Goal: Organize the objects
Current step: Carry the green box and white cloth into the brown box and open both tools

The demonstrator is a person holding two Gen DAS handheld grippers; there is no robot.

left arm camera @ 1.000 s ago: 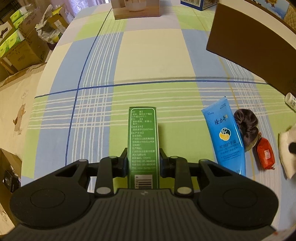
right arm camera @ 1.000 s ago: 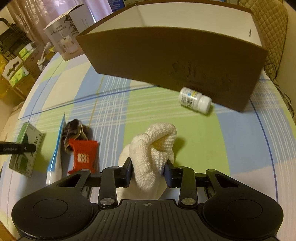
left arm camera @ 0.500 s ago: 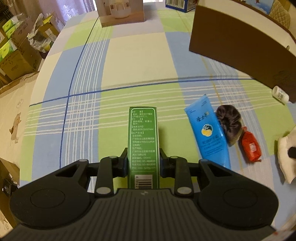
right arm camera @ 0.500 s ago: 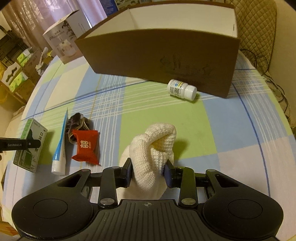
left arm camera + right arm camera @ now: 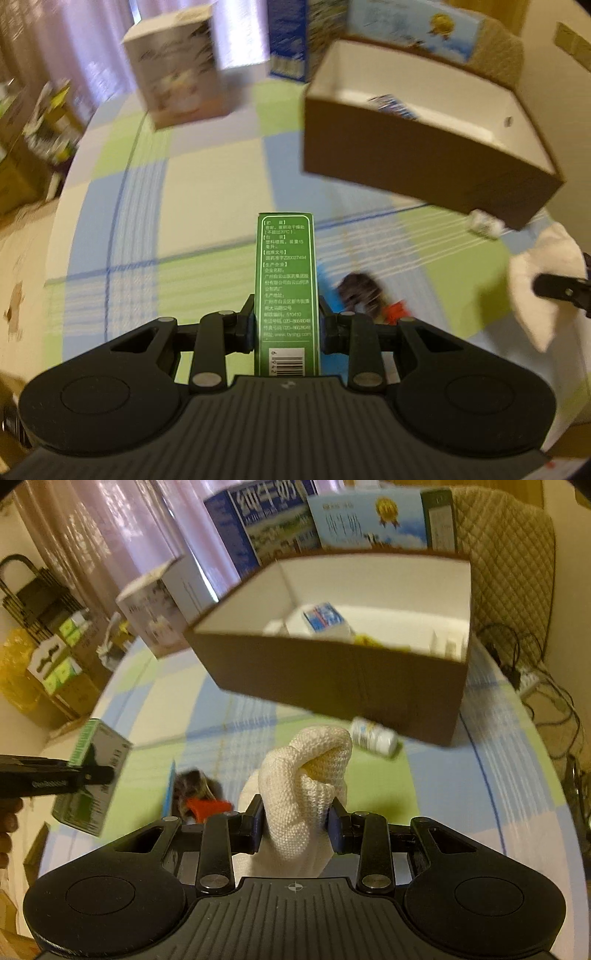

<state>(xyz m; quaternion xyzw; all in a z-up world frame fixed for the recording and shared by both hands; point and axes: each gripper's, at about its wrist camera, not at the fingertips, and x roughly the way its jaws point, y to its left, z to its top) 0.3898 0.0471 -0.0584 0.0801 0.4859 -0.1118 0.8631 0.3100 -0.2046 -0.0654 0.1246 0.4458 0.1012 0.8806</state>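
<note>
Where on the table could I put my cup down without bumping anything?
The tablecloth is bare between the white carton and the brown box. The green patch in front of the pill bottle is free too. It is crowded near the dark scrunchie and red packet.

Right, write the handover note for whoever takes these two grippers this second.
Left gripper: shut on the green carton, held clear of the table.
Right gripper: shut on the white knitted cloth, also lifted.
Brown box: open, ahead of both grippers, already holding a blue-and-white carton and other small items.
Left on the checked tablecloth: white bottle lying by the box's front wall, blue tube, dark scrunchie, red packet.
Next, probably: drop both held items into the box, then collect the rest.
</note>
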